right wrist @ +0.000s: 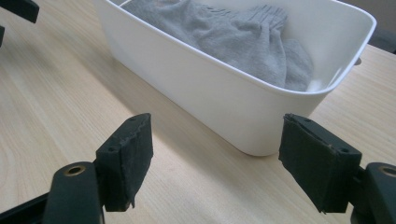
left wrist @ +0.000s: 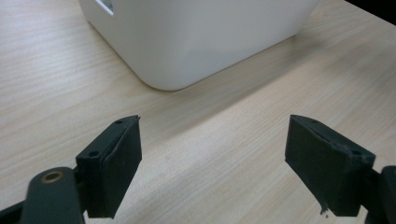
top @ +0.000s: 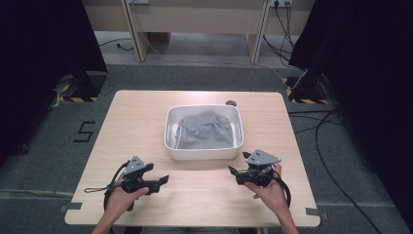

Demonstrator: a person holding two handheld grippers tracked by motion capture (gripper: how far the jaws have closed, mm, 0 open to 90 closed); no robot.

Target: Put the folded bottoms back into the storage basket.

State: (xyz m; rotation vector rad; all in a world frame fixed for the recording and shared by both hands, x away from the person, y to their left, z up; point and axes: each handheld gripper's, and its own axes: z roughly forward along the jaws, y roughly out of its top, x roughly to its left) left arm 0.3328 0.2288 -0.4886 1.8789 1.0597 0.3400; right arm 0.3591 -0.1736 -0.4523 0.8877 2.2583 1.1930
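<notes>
A white plastic tub (top: 203, 154) stands in the middle of the wooden table (top: 146, 122), with a crumpled grey garment (top: 204, 130) lying inside it. My left gripper (top: 165, 179) hovers low over the table, in front of the tub and to its left, jaws open and empty. My right gripper (top: 232, 170) sits in front of the tub's right corner, also open and empty. In the left gripper view the tub's corner (left wrist: 173, 51) lies just beyond the open gripper (left wrist: 212, 161). In the right gripper view the tub wall (right wrist: 210, 98) and the grey garment (right wrist: 233, 35) are close ahead of the open gripper (right wrist: 217, 161).
A small round hole (top: 230, 103) marks the table's far edge behind the tub. Bare wood stretches to either side of the tub and along the near edge. Dark curtains, cables and table legs stand on the grey floor beyond.
</notes>
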